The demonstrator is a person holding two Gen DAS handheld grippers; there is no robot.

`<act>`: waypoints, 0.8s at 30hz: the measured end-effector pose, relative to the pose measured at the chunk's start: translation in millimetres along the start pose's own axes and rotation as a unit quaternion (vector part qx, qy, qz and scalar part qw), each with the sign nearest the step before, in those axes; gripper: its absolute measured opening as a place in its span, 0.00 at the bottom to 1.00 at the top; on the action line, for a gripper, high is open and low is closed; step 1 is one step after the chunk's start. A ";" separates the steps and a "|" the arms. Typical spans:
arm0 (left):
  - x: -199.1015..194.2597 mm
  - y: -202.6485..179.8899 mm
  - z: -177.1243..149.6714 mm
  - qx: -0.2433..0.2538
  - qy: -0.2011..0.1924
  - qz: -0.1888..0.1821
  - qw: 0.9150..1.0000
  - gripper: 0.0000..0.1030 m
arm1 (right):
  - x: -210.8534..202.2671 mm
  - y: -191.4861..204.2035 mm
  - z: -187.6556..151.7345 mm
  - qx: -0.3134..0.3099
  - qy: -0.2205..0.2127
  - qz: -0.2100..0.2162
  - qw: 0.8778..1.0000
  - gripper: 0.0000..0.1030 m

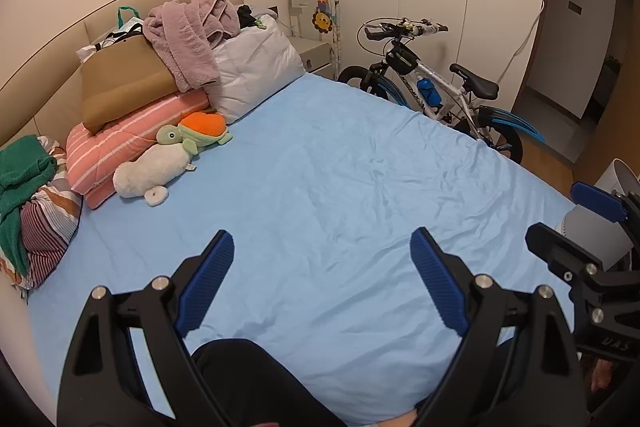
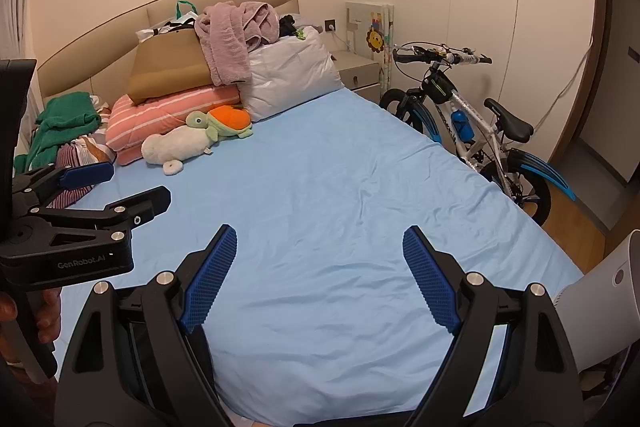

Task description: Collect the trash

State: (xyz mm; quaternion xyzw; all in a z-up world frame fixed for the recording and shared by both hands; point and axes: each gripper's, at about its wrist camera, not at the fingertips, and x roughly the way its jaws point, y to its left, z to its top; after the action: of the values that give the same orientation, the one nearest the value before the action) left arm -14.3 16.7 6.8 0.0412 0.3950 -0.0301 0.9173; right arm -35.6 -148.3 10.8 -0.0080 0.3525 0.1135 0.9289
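Observation:
No trash shows in either view. My left gripper is open and empty above the foot of a bed with a light blue sheet. My right gripper is open and empty beside it, over the same sheet. The right gripper also shows at the right edge of the left wrist view, open. The left gripper shows at the left edge of the right wrist view, open. A white rounded object stands at the bed's right corner; I cannot tell what it is.
At the head of the bed lie pillows, a pink striped quilt, a purple towel, green clothing and plush toys. A bicycle stands along the bed's right side by a nightstand. A doorway opens at the right.

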 end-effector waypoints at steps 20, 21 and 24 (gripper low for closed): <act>-2.3 -6.3 -4.4 0.002 0.003 -0.010 1.000 0.87 | -2.4 3.4 -1.8 0.000 0.003 0.003 1.000 0.80; -2.0 -6.5 -4.0 0.002 0.003 -0.010 1.000 0.87 | -2.3 3.4 -1.8 0.001 0.003 0.003 1.000 0.80; -1.4 -7.3 -3.9 0.004 0.004 -0.010 1.000 0.87 | -2.4 3.0 -1.8 0.000 0.002 0.003 1.000 0.80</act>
State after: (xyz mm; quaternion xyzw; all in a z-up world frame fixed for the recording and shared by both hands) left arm -18.7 9.8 4.8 0.0416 0.3989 -0.0404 0.9151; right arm -39.2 -146.0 11.2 -0.0067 0.3545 0.1165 0.9277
